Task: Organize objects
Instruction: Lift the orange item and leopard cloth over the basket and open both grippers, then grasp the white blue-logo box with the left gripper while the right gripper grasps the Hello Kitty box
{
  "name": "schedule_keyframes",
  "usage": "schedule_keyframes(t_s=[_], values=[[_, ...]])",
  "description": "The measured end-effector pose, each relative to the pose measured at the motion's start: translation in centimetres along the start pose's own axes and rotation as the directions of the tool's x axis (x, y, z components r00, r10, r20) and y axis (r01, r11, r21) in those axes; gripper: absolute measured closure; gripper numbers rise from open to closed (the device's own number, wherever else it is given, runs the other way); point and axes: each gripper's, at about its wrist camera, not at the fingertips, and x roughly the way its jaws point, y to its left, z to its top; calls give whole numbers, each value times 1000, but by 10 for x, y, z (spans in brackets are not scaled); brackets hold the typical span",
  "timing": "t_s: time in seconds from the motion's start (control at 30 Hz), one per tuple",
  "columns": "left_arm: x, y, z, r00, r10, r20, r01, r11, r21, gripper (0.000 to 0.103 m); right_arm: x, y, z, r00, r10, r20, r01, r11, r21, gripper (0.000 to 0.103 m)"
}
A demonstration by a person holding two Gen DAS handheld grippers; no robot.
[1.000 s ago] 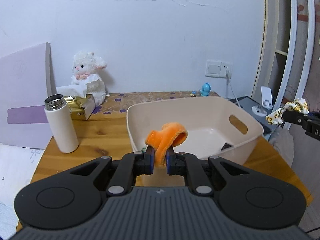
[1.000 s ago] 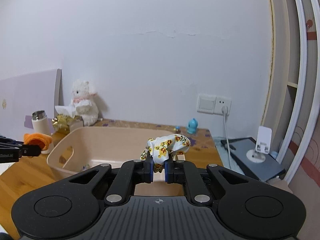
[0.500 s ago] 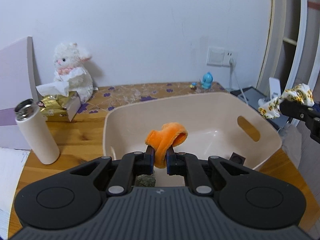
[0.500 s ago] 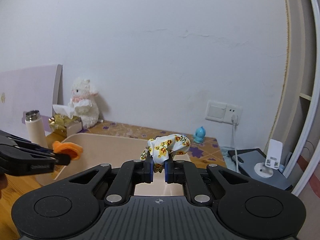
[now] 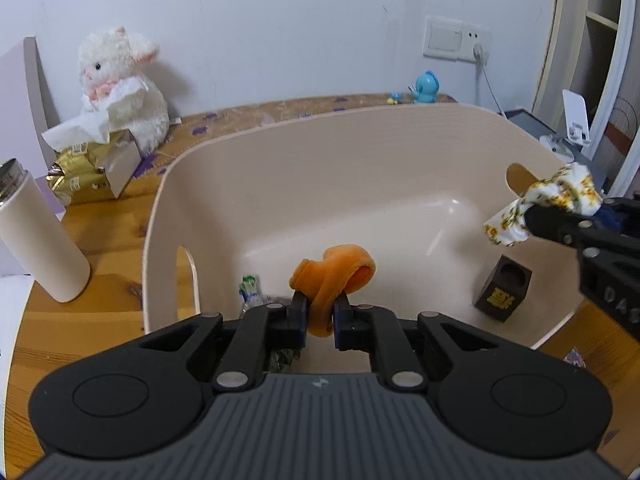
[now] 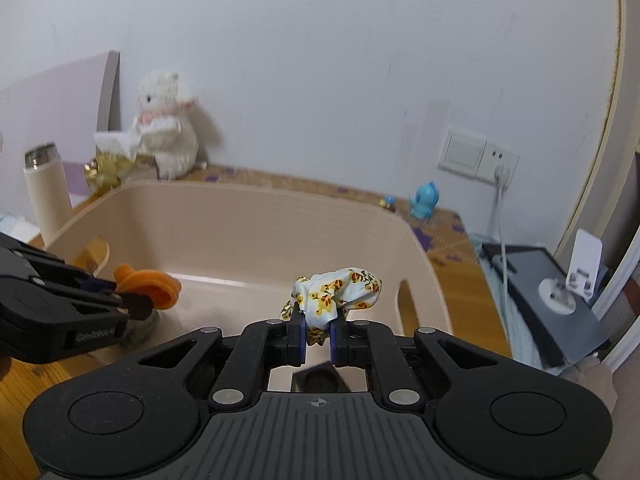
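Over the near edge of the beige tub [image 5: 280,168], I have both claws loaded. My left gripper [image 5: 320,316] is clamped on the orange scrunchie [image 5: 334,276], which hangs above the tub's floor near its left handle slot. My right gripper [image 6: 316,334] is pinched shut on the floral scrunchie [image 6: 340,292], held over the tub's right side.

My worry is the release. Both scrunchies are soft and gathered, so I judge that a fold may cling to the blue pads and ride back out when I open. The floral one sits close to the right wall and its cut-out, and dropped from there it could catch on the rim or land on the wooden table [image 5: 104,248] instead. The two claws also point toward each other across the tub, so a careless move inward risks a knock.

The orange scrunchie looks plush and velvety, curled into a thick loop. The floral one is thin, crinkled cloth, white with yellow flowers. The tub is smooth moulded plastic with rounded corners. A dark brown block [image 5: 504,292] with a round recess already stands on its floor at the right.
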Motion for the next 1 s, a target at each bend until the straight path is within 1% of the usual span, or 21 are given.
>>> schedule_keyframes(t_s=[0.03, 0.07, 0.1, 0.13, 0.17, 0.2, 0.23, 0.27, 0.3, 0.33, 0.4, 0.5, 0.57, 0.73, 0.8, 0.87, 1.0], values=[[-1, 0, -1, 1000, 0, 1, 0, 1000, 0, 88, 2, 0, -1, 1000, 2, -9, -2, 1000, 0, 89], [0, -1, 0, 1000, 1, 3, -1, 1000, -1, 85, 2, 0, -2, 1000, 4, -15, -4, 1000, 1, 85], [-2, -1, 0, 1000, -1, 4, 1, 1000, -3, 79, 1, 0, -2, 1000, 2, -17, -2, 1000, 2, 78], [-5, 0, 0, 1000, -4, 11, 4, 1000, -12, 63, -1, -1, -2, 1000, 2, -13, -2, 1000, 3, 72], [-9, 1, 1, 1000, -9, 22, 10, 1000, -23, 56, -4, -2, -2, 1000, 6, -9, -6, 1000, 7, 69], [-13, 2, 1, 999, -18, 31, 19, 999, -32, 54, -8, -3, -2, 1000, 8, -5, -8, 1000, 13, 66], [-18, 3, 2, 999, -11, 36, 13, 999, -40, 48, -11, -5, 0, 1000, 7, 0, -7, 1000, 14, 65], [-23, 3, 3, 999, 1, 44, 1, 999, -44, 38, -17, -6, 1, 1000, 6, 10, -6, 1000, 13, 61], [-28, 4, 3, 998, 8, 58, -5, 999, -48, 35, -23, -7, 2, 1000, 4, 22, -5, 1000, 11, 55], [-35, 5, 3, 997, 12, 73, -8, 999, -52, 30, -29, -8, 3, 999, 3, 33, -3, 1000, 9, 52], [-47, 6, 4, 996, 14, 92, -9, 998, -55, 29, -42, -11, 4, 999, 0, 53, -1, 1000, 7, 39], [-67, 7, 3, 993, 16, 117, -9, 998, -58, 22, -61, -14, 6, 997, -7, 71, 6, 1000, 8, 31], [-80, 7, 0, 991, 20, 132, -12, 998, -59, 17, -73, -15, 4, 997, -6, 82, 6, 1000, 8, 28], [-104, 5, -12, 989, 25, 143, -16, 998, -65, 14, -97, -16, -5, 996, -12, 87, 13, 1000, -9, 23], [-111, 3, -19, 990, 27, 141, -18, 998, -65, 10, -103, -15, -11, 996, -11, 83, 12, 1000, -9, 21], [-115, 0, -27, 990, 34, 137, -27, 998, -51, 10, -107, -14, -20, 997, -8, 73, 9, 1000, -10, 17], [-117, -7, -44, 993, 40, 109, -37, 999, -31, 10, -109, -15, -39, 999, -17, 37, 18, 1000, -14, 15]])
